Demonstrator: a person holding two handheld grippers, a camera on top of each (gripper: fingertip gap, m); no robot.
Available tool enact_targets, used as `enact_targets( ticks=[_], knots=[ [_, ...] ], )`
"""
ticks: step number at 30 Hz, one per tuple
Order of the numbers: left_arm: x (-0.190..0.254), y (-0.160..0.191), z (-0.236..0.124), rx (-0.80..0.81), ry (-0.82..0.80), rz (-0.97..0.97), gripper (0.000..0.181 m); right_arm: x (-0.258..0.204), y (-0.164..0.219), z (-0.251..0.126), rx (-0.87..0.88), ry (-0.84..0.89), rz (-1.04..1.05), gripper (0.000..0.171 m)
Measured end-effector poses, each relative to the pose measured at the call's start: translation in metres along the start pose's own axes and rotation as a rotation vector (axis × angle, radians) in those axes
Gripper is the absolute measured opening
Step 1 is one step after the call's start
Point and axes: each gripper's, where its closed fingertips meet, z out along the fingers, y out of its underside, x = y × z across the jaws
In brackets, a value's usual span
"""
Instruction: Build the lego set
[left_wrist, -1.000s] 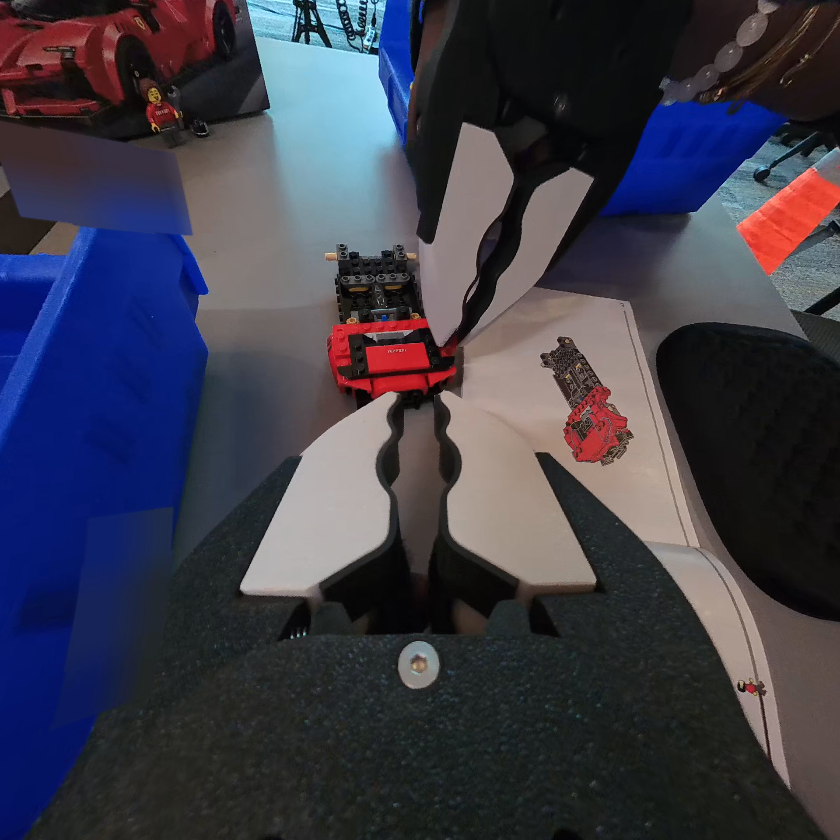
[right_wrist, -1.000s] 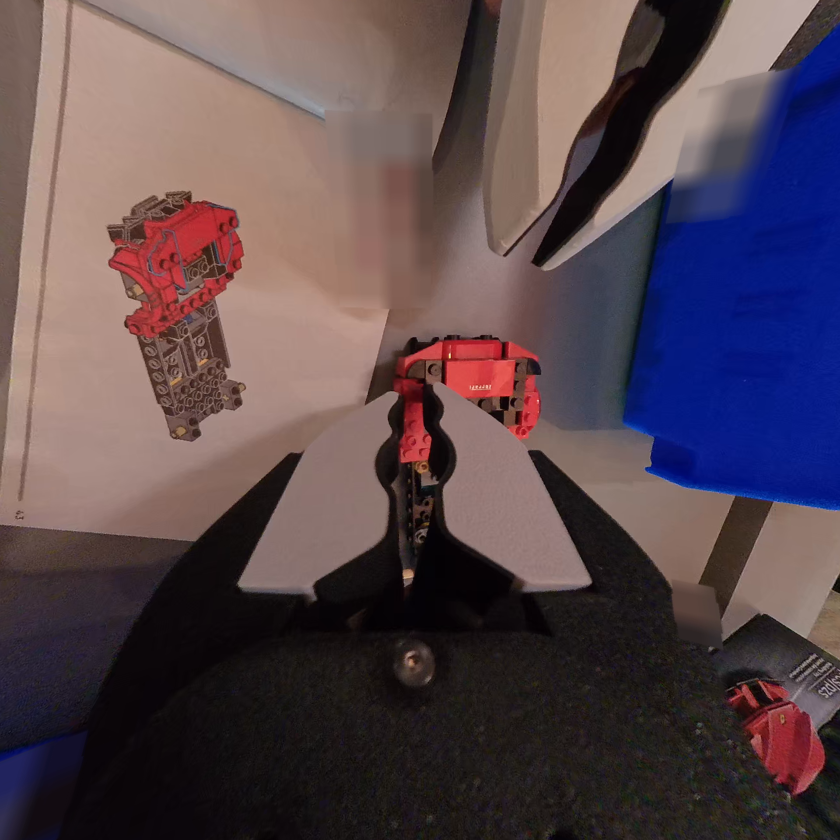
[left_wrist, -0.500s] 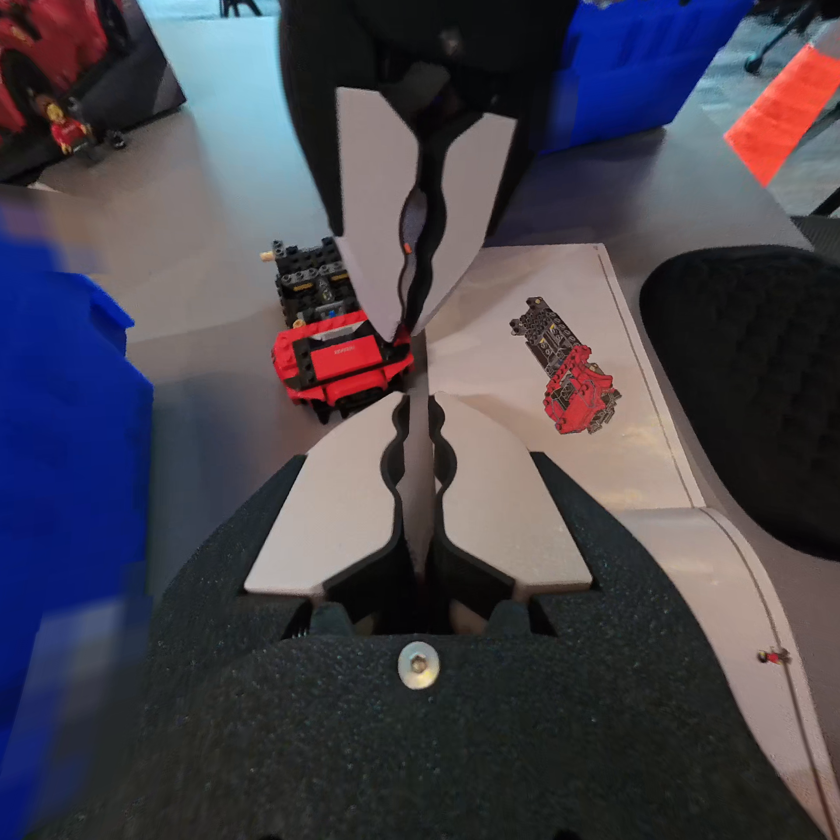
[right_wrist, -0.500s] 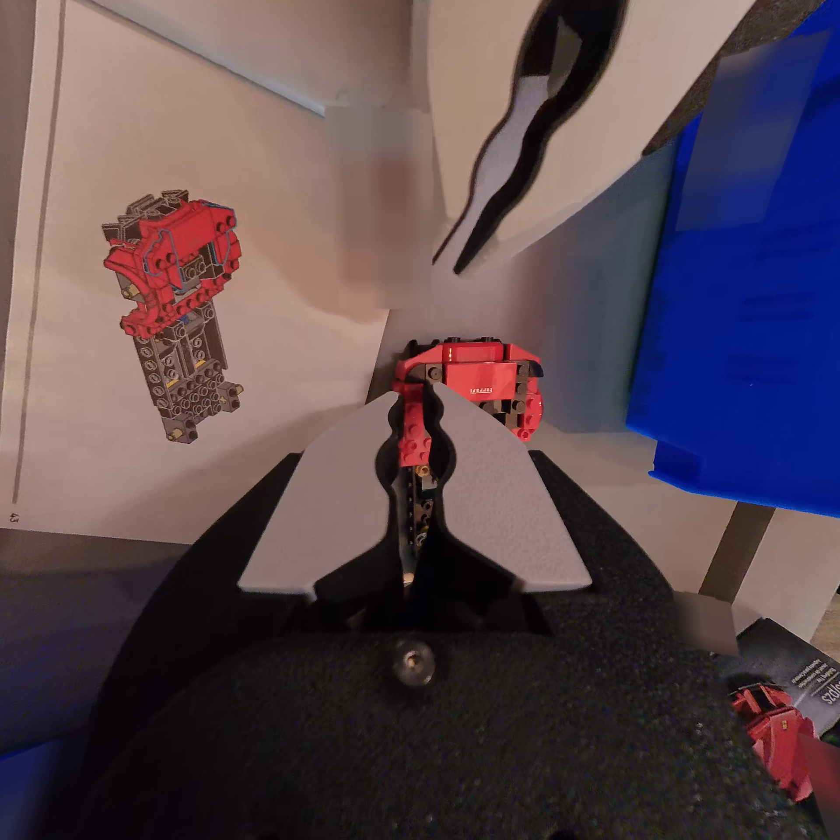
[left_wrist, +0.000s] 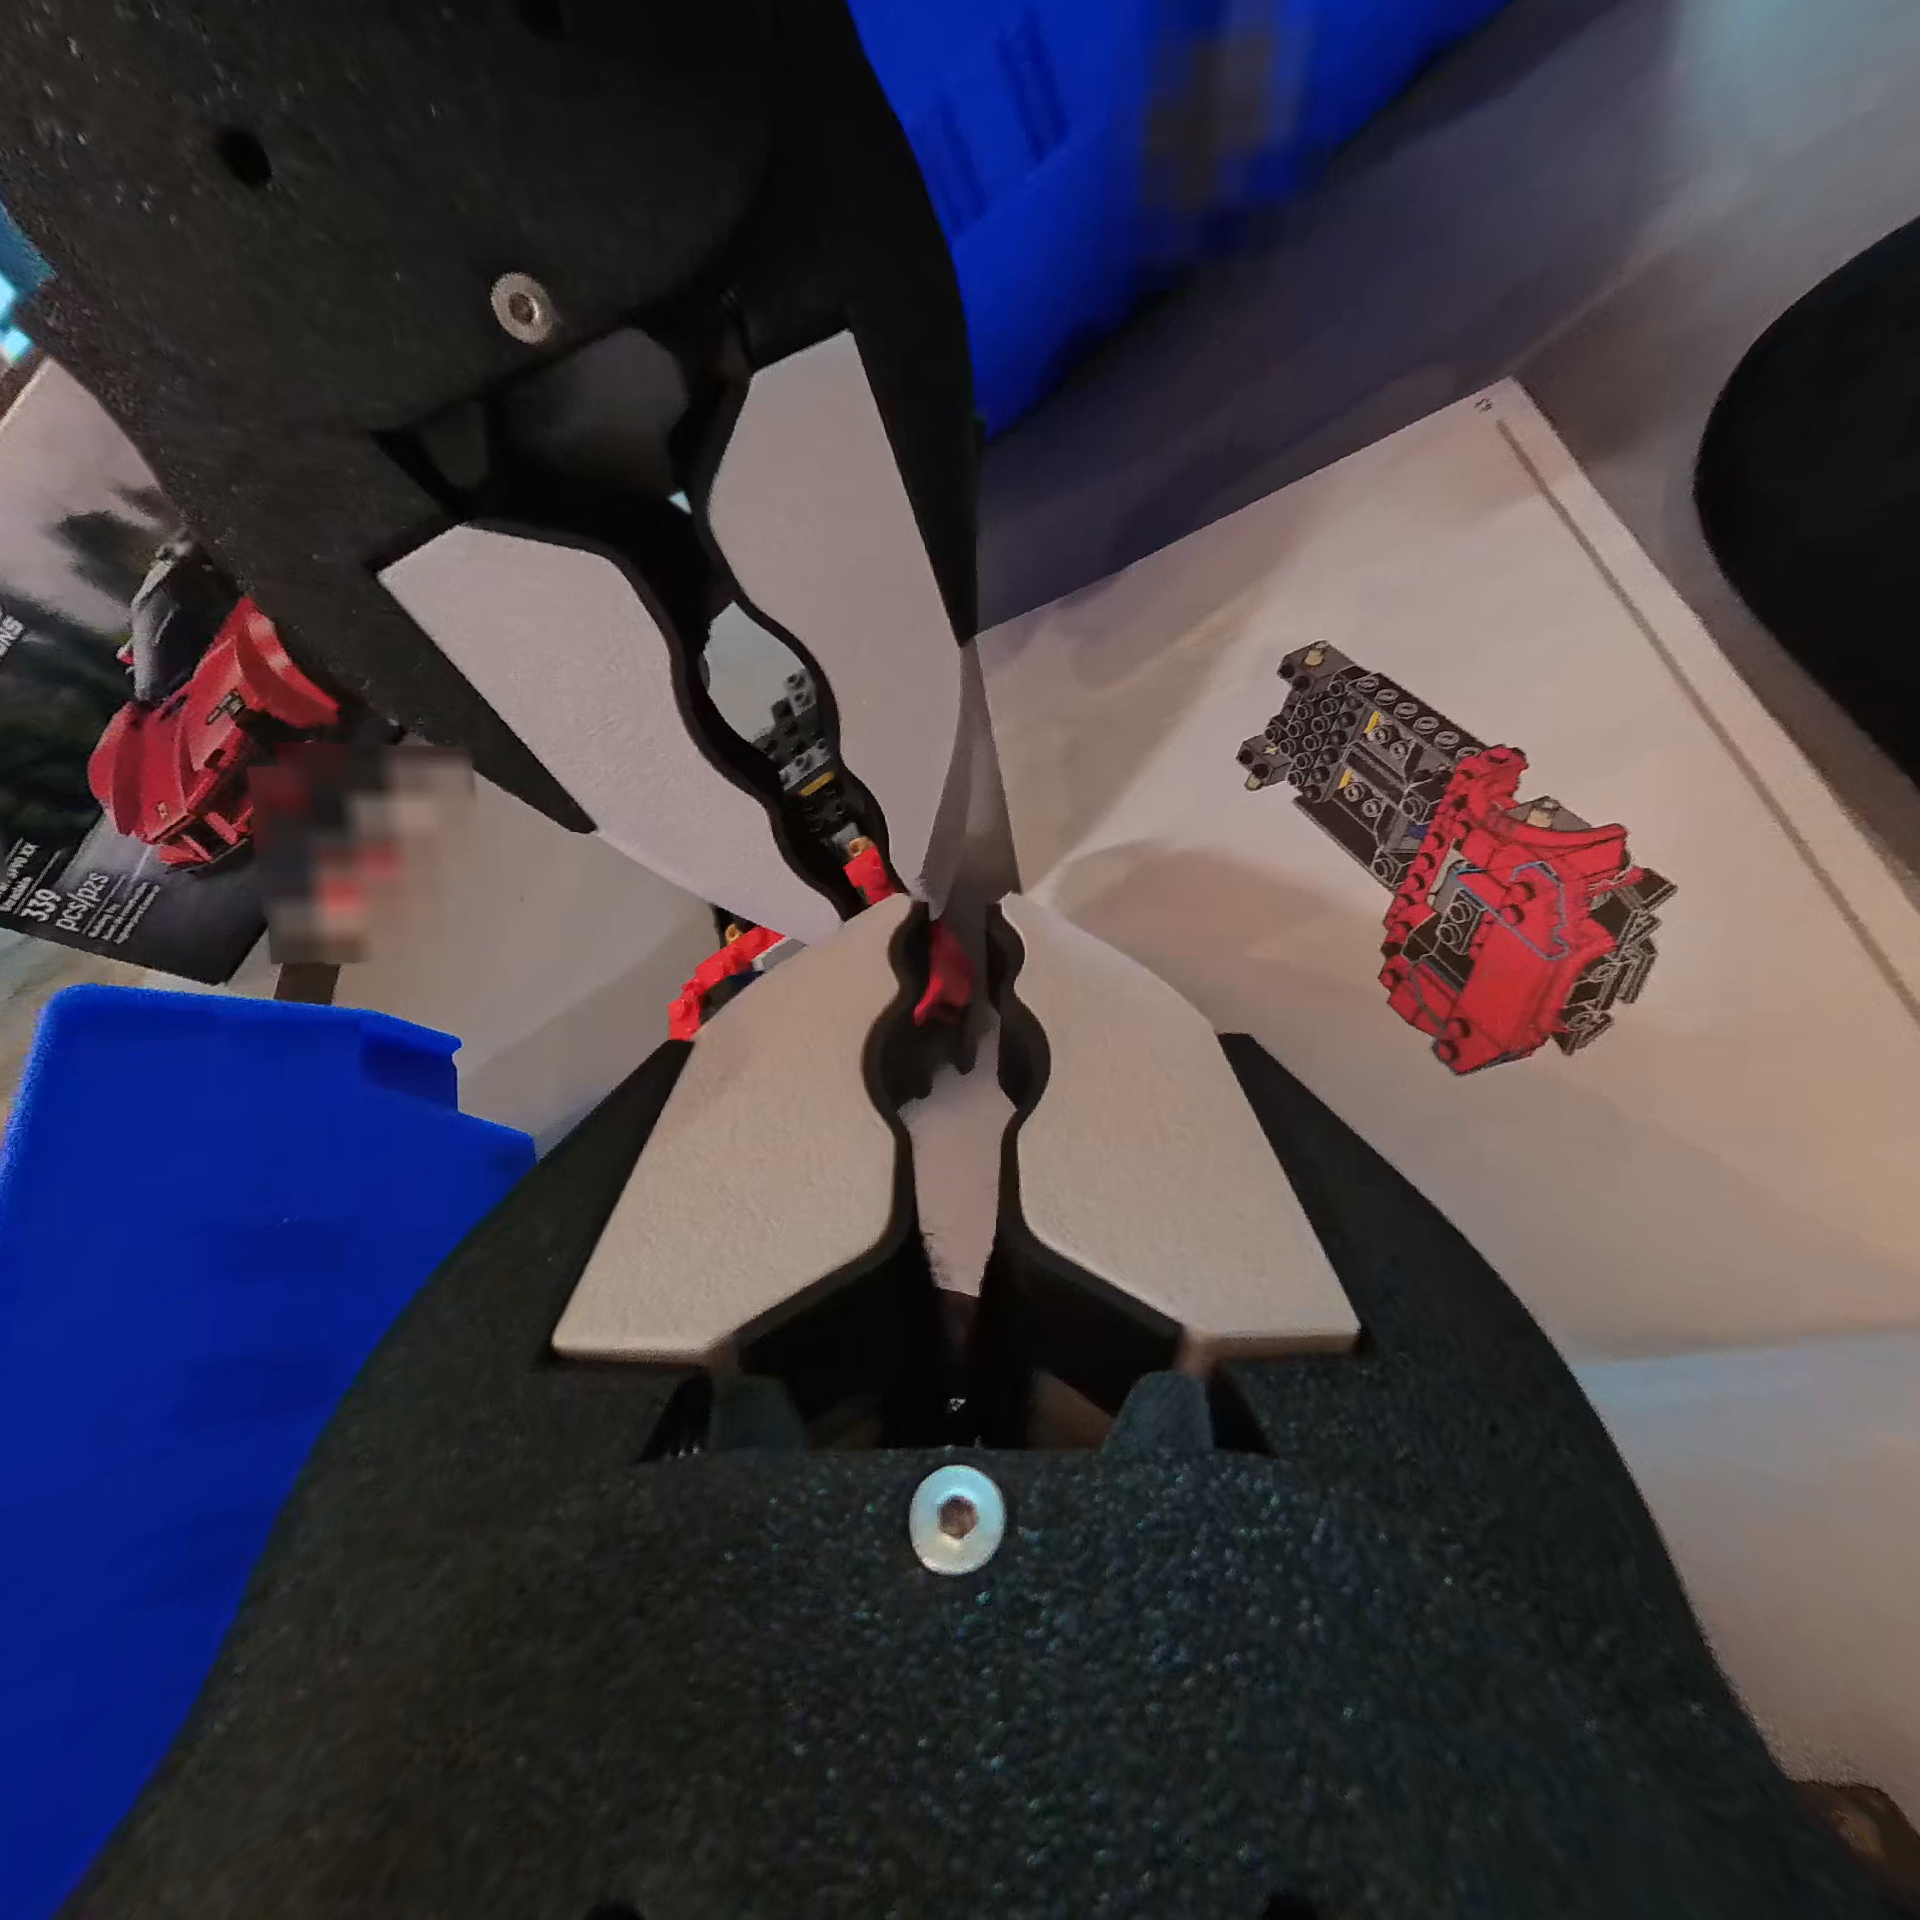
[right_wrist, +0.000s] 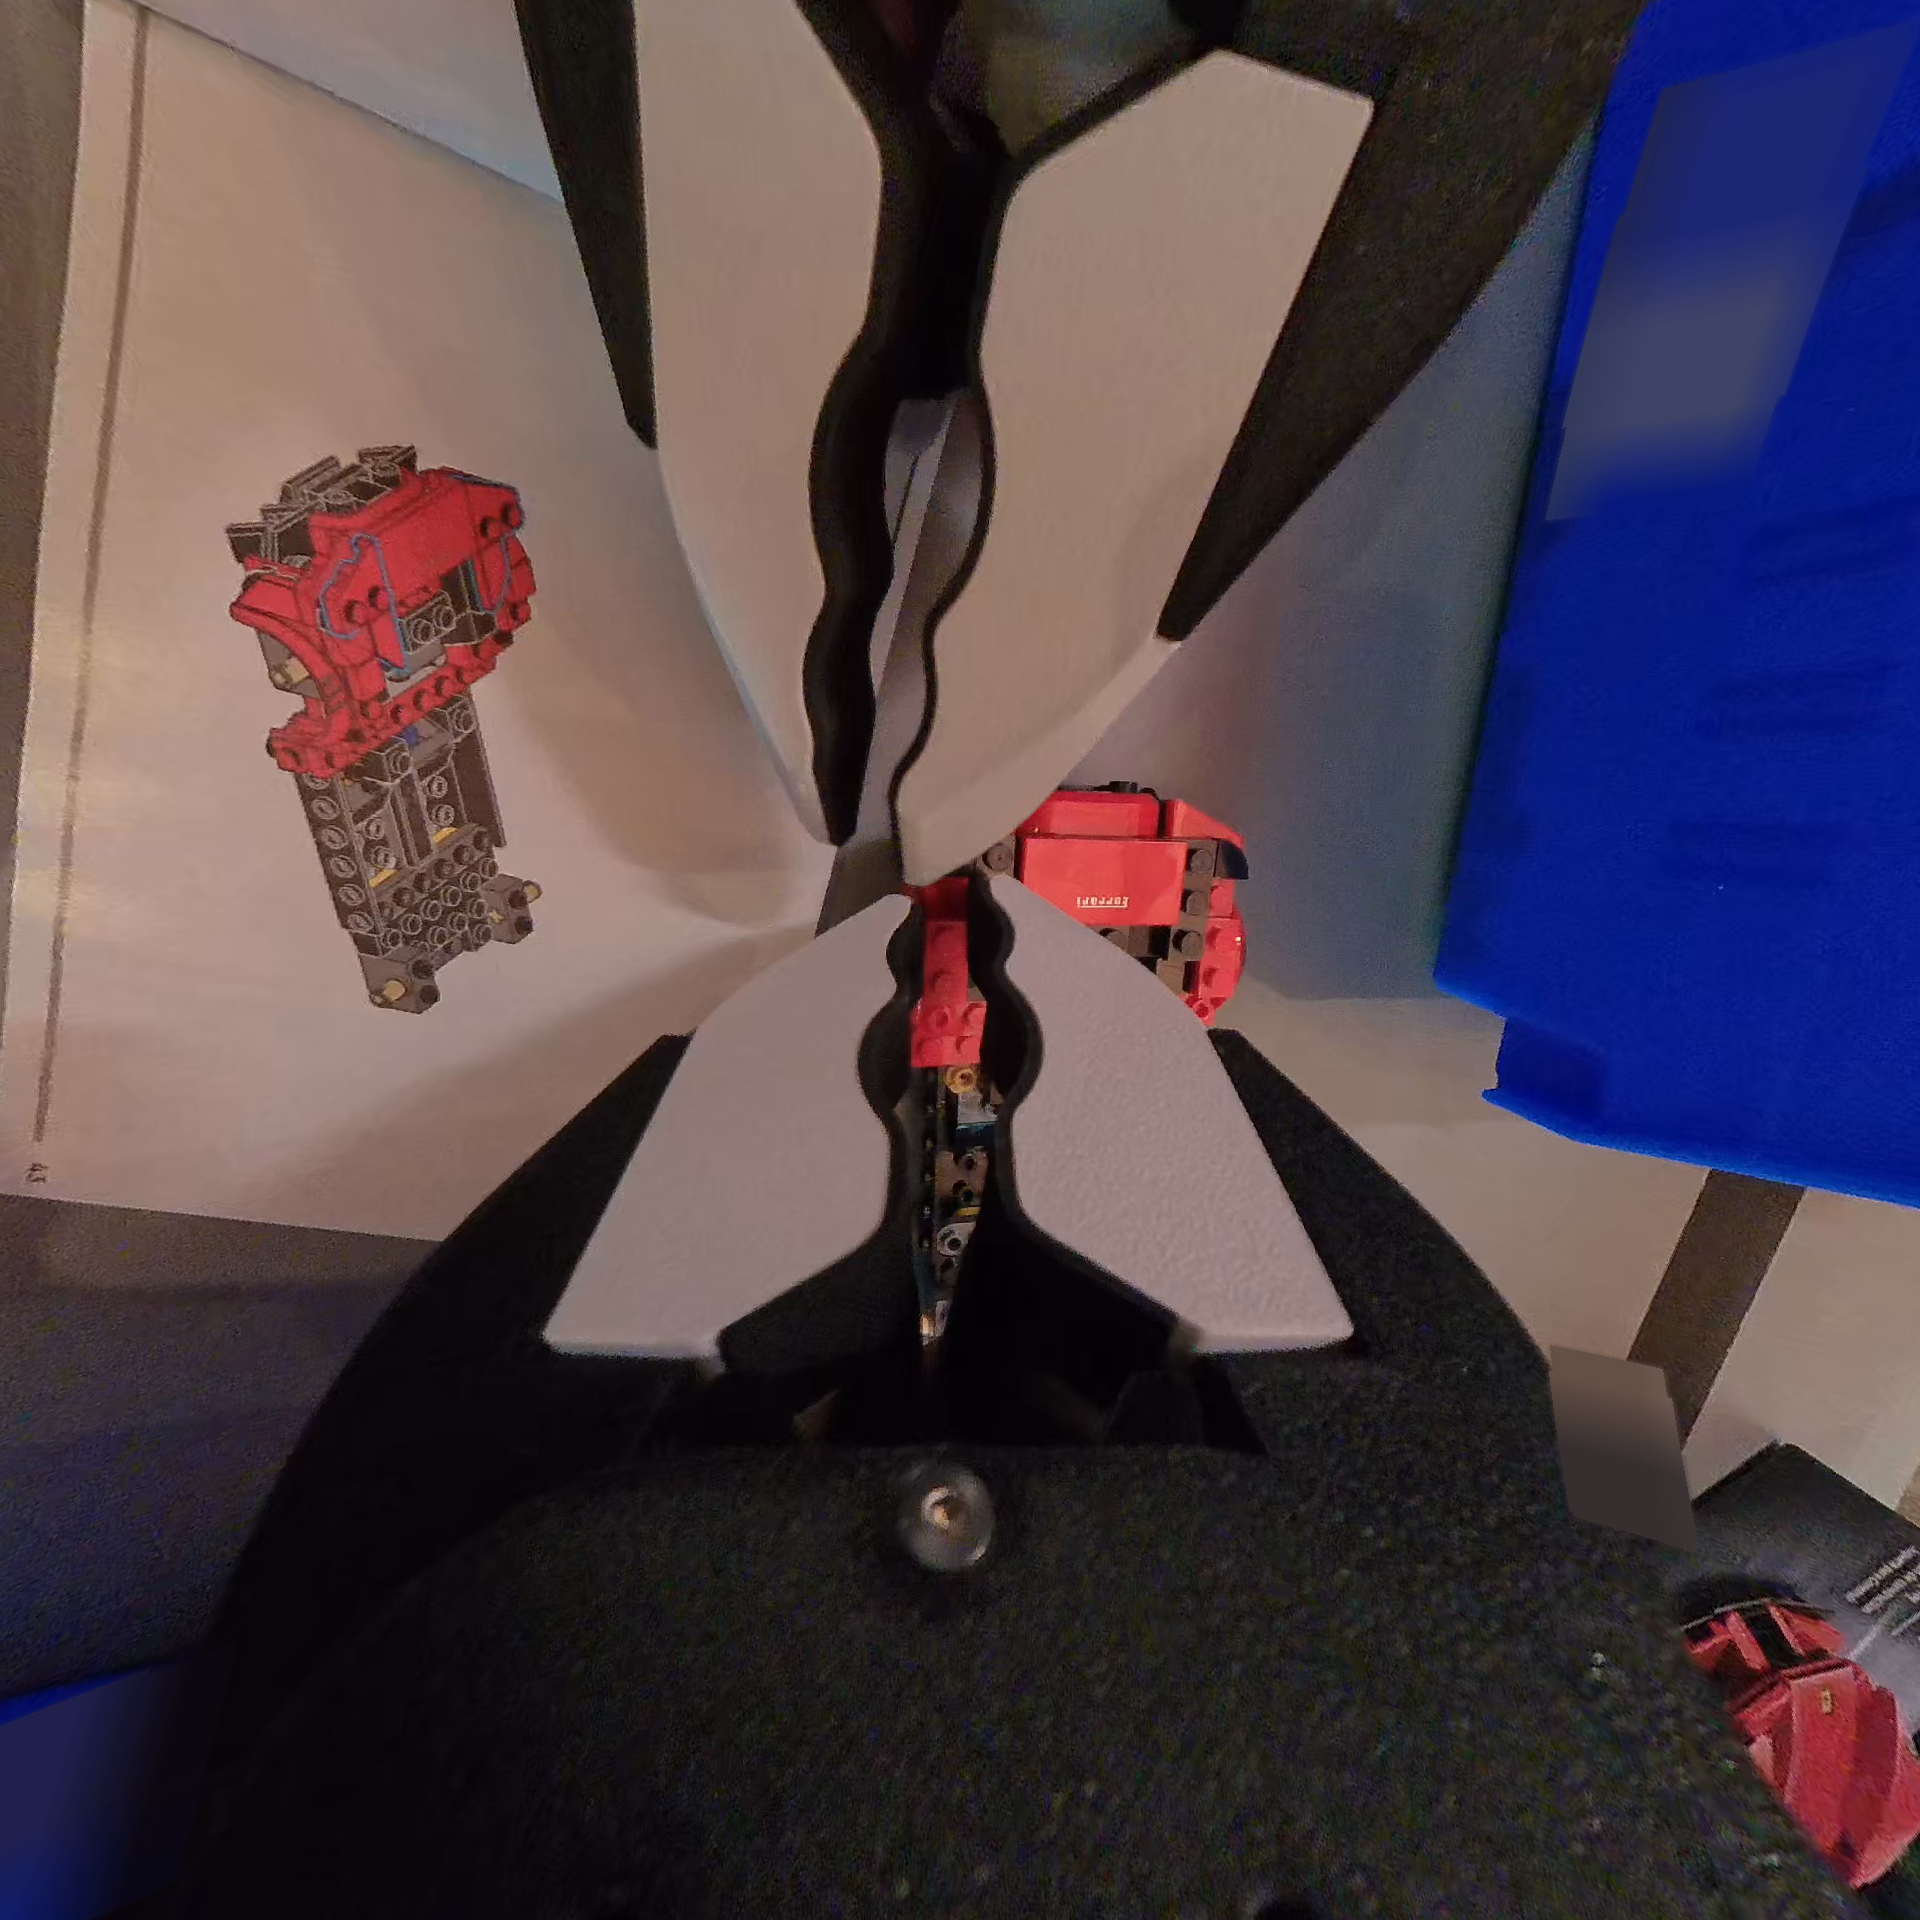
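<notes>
Now the left gripper (left_wrist: 951, 914) had closed in from well back until its fingers nearly met the right gripper (right_wrist: 940, 894) tip to tip over the lego car build (right_wrist: 1127, 899), which sat on the surface just beside the open instruction booklet (left_wrist: 1351, 1091). Right fingers were pinching the red side strip of the build; left fingers were pressed nearly together, and whether they held a small red piece could not be told. Judged a pressing-on step underway.
</notes>
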Motion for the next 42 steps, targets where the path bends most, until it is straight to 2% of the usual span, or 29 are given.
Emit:
enact_targets(
  ticks=[11, 19, 25, 29, 35, 42],
  knots=[
    [0.002, 0.014, 0.002, -0.033, 0.026, -0.066, 0.010, 0.005, 0.000, 0.001, -0.006, 0.030, 0.004, 0.008],
    [-0.026, 0.021, -0.015, -0.022, -0.055, -0.187, 0.011, 0.009, 0.001, 0.002, -0.002, 0.075, 0.007, 0.008],
    [-0.030, 0.029, -0.005, -0.047, -0.076, -0.215, 0.031, 0.010, 0.001, 0.002, -0.004, 0.092, 0.007, 0.008],
    [-0.040, 0.021, -0.004, 0.003, -0.093, -0.232, 0.037, 0.011, 0.001, 0.002, 0.001, 0.093, 0.011, 0.008],
    [-0.047, 0.026, 0.004, 0.010, -0.017, -0.294, 0.053, 0.011, 0.002, 0.002, -0.005, 0.086, 0.011, 0.008],
    [-0.036, 0.025, -0.001, 0.008, 0.111, -0.322, 0.051, 0.012, 0.001, 0.003, 0.004, 0.084, 0.016, 0.008]
  ],
)
